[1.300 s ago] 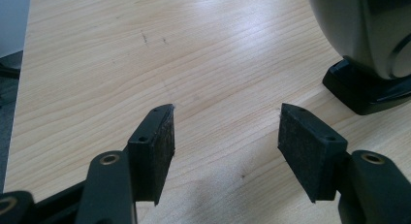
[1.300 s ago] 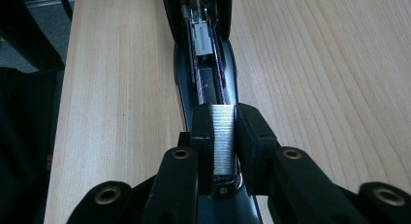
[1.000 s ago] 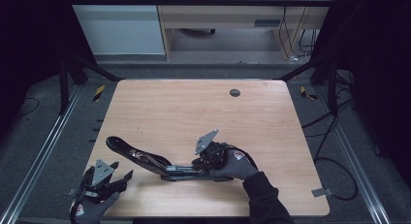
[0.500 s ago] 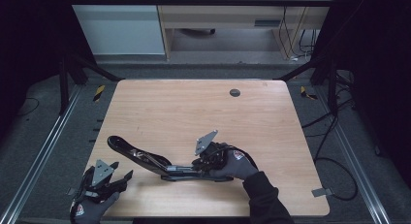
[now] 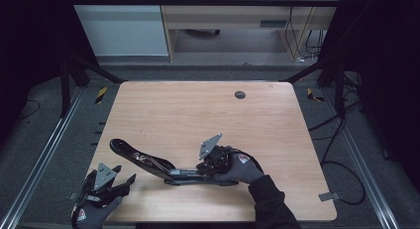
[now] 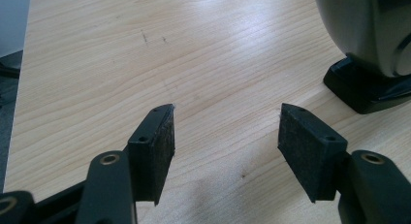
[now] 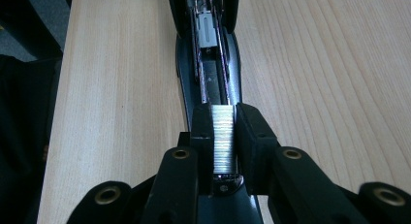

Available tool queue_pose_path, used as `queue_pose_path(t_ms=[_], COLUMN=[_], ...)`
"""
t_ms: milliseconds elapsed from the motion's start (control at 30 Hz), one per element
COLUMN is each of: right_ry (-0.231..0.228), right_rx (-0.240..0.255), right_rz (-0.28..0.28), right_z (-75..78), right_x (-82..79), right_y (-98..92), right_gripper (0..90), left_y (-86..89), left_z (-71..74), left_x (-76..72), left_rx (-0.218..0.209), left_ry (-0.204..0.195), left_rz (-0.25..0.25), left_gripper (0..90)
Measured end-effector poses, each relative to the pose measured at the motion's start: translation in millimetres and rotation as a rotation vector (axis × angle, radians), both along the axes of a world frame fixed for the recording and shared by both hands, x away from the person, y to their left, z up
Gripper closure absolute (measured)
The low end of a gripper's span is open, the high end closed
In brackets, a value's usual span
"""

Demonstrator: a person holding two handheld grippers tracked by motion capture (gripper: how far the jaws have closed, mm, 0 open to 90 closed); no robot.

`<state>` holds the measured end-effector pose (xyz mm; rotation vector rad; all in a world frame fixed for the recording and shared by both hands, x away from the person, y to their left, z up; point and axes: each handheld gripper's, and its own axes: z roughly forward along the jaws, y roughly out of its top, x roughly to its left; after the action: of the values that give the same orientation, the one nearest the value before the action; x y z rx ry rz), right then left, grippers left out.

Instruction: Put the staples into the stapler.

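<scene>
High view: open black stapler (image 5: 148, 162) lying on the wooden desk (image 5: 198, 115) toward the near edge, lid end swung out to the left, base running right into the right gripper (image 5: 210, 169). Right hand (image 5: 237, 167), gloved, resting low on the desk, forearm entering from the bottom edge, wrist turned so the gripper points left along the stapler. Right gripper view: jaws closed on a silvery strip of staples (image 7: 224, 136), held upright just above the stapler's open magazine channel (image 7: 211, 64). Left hand (image 5: 91, 209) at the near left corner, gripper angled up and to the right. Left gripper view: left gripper (image 6: 225, 132) parted over bare wood, nothing between the pads, stapler's lid end (image 6: 368, 49) near at upper right.
</scene>
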<state>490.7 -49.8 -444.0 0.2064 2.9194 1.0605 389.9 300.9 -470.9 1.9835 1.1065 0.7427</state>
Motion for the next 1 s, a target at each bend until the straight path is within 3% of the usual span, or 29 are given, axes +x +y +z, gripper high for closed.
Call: queue_pose_path(t_ms=[1000], right_ry=[-0.005], right_rx=[0.009], right_rz=[0.026], right_z=[0.3], right_x=[-1.1], right_y=[-1.4], right_gripper=[78.6], left_y=[0.0], left_z=[-0.2], left_x=[0.1], left_rx=[0.003], left_ry=[0.002], left_rz=[-0.001], left_gripper=[38.2])
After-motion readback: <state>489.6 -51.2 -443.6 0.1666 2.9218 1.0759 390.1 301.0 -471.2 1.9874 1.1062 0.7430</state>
